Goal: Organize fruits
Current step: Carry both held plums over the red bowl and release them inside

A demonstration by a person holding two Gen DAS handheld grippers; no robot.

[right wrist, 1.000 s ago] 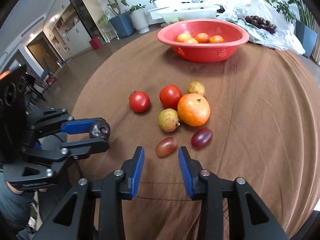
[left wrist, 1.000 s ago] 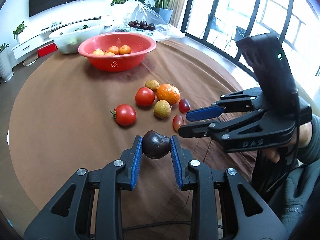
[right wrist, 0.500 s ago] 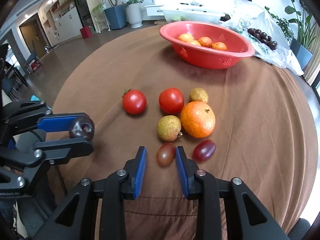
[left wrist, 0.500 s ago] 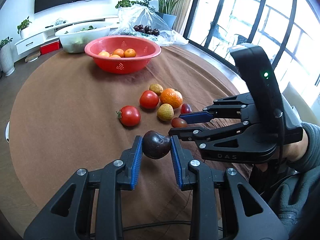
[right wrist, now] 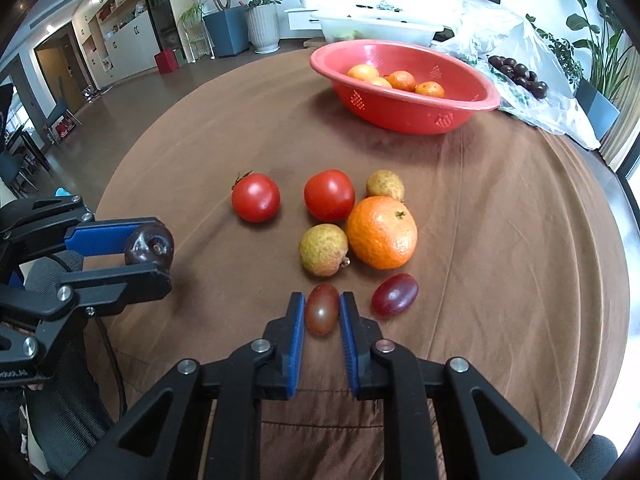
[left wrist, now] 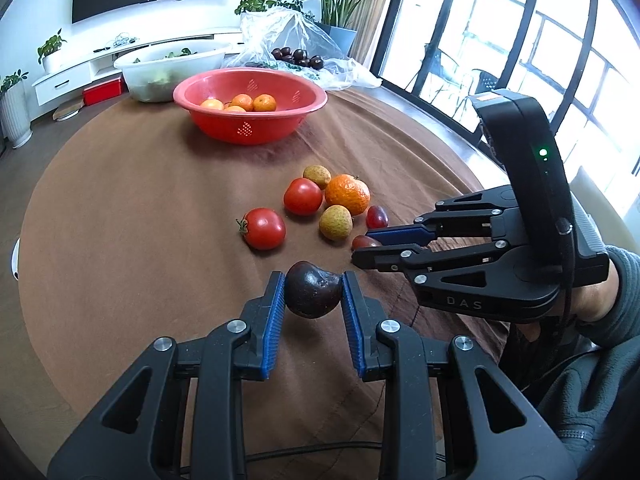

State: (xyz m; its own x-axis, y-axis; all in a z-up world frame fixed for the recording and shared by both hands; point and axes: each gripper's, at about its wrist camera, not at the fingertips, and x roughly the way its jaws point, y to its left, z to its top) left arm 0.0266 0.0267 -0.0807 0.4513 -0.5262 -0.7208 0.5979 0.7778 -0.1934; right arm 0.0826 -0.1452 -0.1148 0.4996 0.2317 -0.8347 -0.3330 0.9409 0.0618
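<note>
The right gripper is pinching a small reddish-brown cherry tomato between its blue pads, right at the near edge of the fruit cluster on the brown tablecloth. Taking the big orange as the landmark: the pinched tomato is lying just in front of it and slightly to its left, its long axis running along the fingers, so the pads are pressing on its narrow sides. A purple grape is sitting just to the tomato's right, near but apart, and a yellowish-green fruit is resting against the orange's left flank, just beyond the tomato. The tomato looks to be resting on the cloth, so I would judge the coming move to be a lift, then a carry past the orange to the red bowl well behind it, where several small oranges are lying already.

The left gripper is clamping a dark plum in the air, nearer me than the orange and to its left.

The right wrist view is showing the pads flush on the tomato; the left wrist view is showing only a sliver of it poking past the right gripper's fingertips. That left view is, however, showing the person's sleeve and the hand behind the tool, which the right view lacks.
</note>
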